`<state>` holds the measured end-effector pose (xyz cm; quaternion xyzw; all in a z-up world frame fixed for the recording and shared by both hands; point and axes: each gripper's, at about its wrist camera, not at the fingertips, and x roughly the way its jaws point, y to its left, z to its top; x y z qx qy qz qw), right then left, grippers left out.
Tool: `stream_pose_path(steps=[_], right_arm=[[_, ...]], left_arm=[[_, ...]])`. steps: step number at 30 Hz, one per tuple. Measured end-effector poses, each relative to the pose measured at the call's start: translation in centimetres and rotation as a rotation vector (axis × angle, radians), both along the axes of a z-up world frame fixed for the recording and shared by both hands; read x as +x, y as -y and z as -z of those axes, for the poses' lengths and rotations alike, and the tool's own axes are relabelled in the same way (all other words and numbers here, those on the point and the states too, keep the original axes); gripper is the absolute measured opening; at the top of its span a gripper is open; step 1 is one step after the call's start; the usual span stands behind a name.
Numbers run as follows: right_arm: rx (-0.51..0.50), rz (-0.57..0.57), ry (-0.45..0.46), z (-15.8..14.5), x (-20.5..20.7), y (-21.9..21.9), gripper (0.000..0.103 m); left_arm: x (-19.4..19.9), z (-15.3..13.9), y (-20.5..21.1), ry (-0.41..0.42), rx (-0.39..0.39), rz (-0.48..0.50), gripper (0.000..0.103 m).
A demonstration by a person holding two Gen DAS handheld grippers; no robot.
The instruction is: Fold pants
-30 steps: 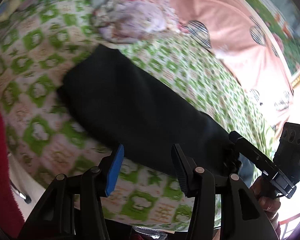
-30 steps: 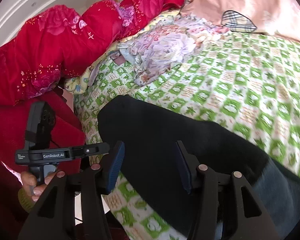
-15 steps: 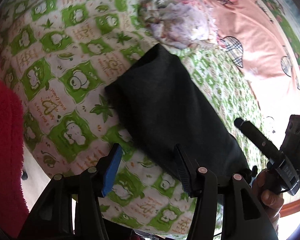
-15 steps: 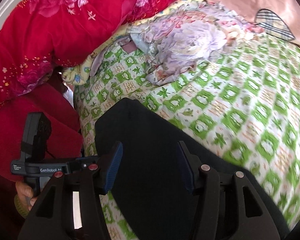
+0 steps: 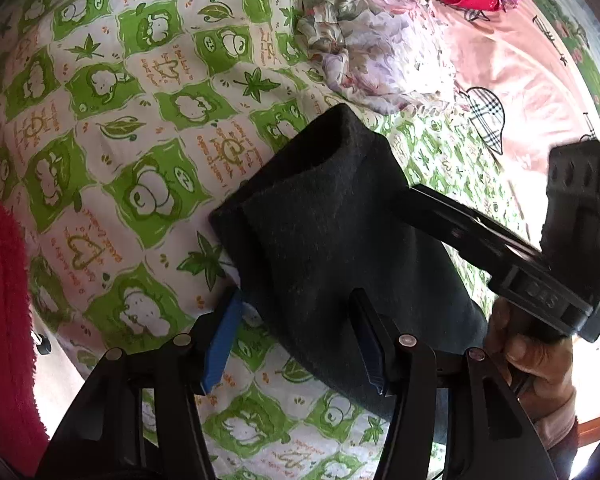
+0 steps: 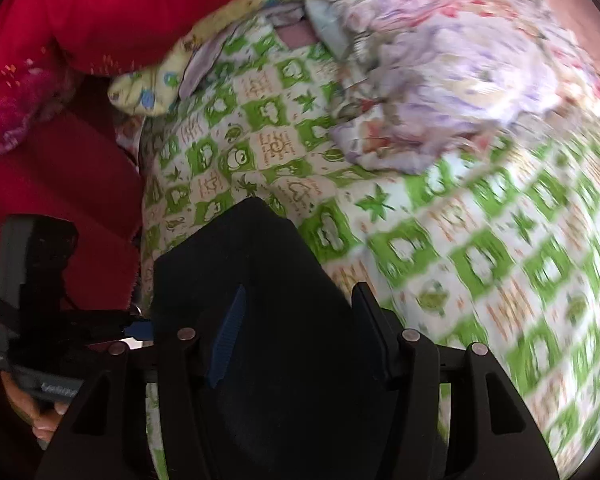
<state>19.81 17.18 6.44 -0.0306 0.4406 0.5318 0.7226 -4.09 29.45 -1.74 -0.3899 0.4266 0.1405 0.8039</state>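
While the left gripper [image 5: 296, 344] hangs over the near edge of the bed, its 2 fingers stand apart at a middling gap with nothing pressed between the pads: the blue-faced left finger [image 5: 220, 348] sits over the green-and-white checked bedsheet [image 5: 112, 128], and the right finger [image 5: 370, 344] over the dark fabric. The black pants [image 5: 340, 240] lie just ahead of this gripper, folded into a long narrow band. In the left wrist view the band's blunt folded end points up and left toward the middle of the bed, and its long axis runs diagonally down to the right, under the right finger and on toward the bed's edge. A red fleece blanket [image 5: 0, 320] fills the far left of that view. Beyond the pants' far end lies a crumpled floral cloth [image 5: 380, 52], and a pink sheet [image 5: 520, 80] spreads to its right. At the right, a hand [image 5: 528, 360] grips the handle of the right gripper, whose arm reaches in over the pants.

In the right wrist view, the other hand [image 6: 36, 412] holds the left gripper at the far left, beside a red quilt [image 6: 100, 12]. The right gripper [image 6: 296, 340] hovers directly above the pants [image 6: 260, 280], jaws moderately spread, both fingers over dark cloth; whether the pads touch it I cannot tell. Here the band runs from under the gripper up to a rounded end.
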Motion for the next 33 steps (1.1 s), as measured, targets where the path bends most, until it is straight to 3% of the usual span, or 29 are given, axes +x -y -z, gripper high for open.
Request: stream_pose_path(steps=[5,9,12,16,28,33], right_arm=[[-0.006,-0.062,-0.026,0.7,1.1,-2.1,0.055],[0.009,-0.09,-0.047,0.9,1.1,-2.2,0.032],[0.038,-0.08,-0.061,0.5,1.2,-1.4,0.021],[0.078,-0.056,-0.045,-1.3,0.6,0.5,0.019],[0.268,0.115,0.017,-10.0,-2.0,11.5,0.018],[0.325,0.2,0.033,-10.7,-2.9,16.5,0.018]], left_arm=[[0.5,0.0,0.1,-0.002,0.033,0.005,0.053],[0.6,0.1,0.1,-0.006,0.071,-0.003,0.039],[0.6,0.0,-0.2,0.006,0.07,-0.003,0.025],[0.6,-1.5,0.4,0.047,0.074,0.013,0.015],[0.6,-10.9,6.0,0.252,0.161,0.163,0.014],[1.6,-13.9,9.7,0.319,0.171,0.261,0.014]])
